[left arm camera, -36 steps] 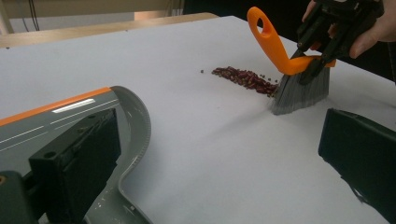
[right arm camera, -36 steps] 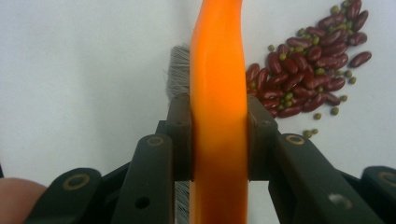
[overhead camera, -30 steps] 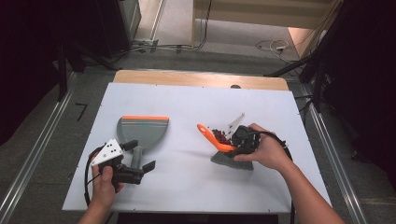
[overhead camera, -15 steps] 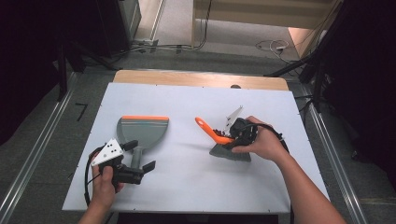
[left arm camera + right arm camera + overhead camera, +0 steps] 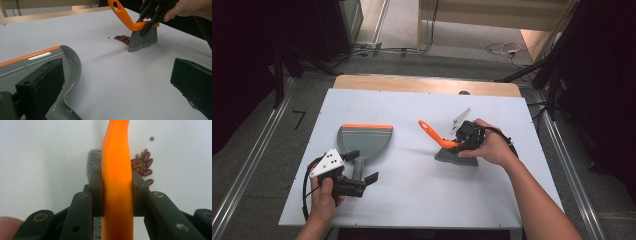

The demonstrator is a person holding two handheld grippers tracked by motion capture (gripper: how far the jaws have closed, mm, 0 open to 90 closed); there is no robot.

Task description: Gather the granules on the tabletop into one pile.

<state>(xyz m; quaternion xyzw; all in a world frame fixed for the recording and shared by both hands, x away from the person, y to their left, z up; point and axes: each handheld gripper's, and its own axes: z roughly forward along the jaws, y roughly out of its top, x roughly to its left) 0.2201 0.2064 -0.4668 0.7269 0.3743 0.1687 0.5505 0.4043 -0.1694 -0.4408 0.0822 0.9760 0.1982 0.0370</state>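
Note:
A grey dustpan (image 5: 364, 141) with an orange front edge lies on the left of the white table; in the left gripper view the dustpan (image 5: 35, 62) sits at lower left. My left gripper (image 5: 361, 167) stands open, one jaw on each side of the pan's handle. A hand brush (image 5: 455, 154) with grey bristles and an orange handle (image 5: 431, 132) stands on its bristles right of centre. My right gripper (image 5: 466, 140) is shut on that handle (image 5: 117, 170). A small heap of red and green beans (image 5: 142, 166) lies against the bristles (image 5: 143, 40), on the dustpan's side (image 5: 122, 38).
The white tabletop (image 5: 412, 200) has a wooden strip (image 5: 427, 85) along its far edge. Metal rails run on the floor at both sides, and cables lie on the floor beyond the table. A black cable (image 5: 304, 192) loops from my left gripper.
My right hand has carried the brush a little toward the table's far side, still gripped. The left hand and the dustpan have stayed put.

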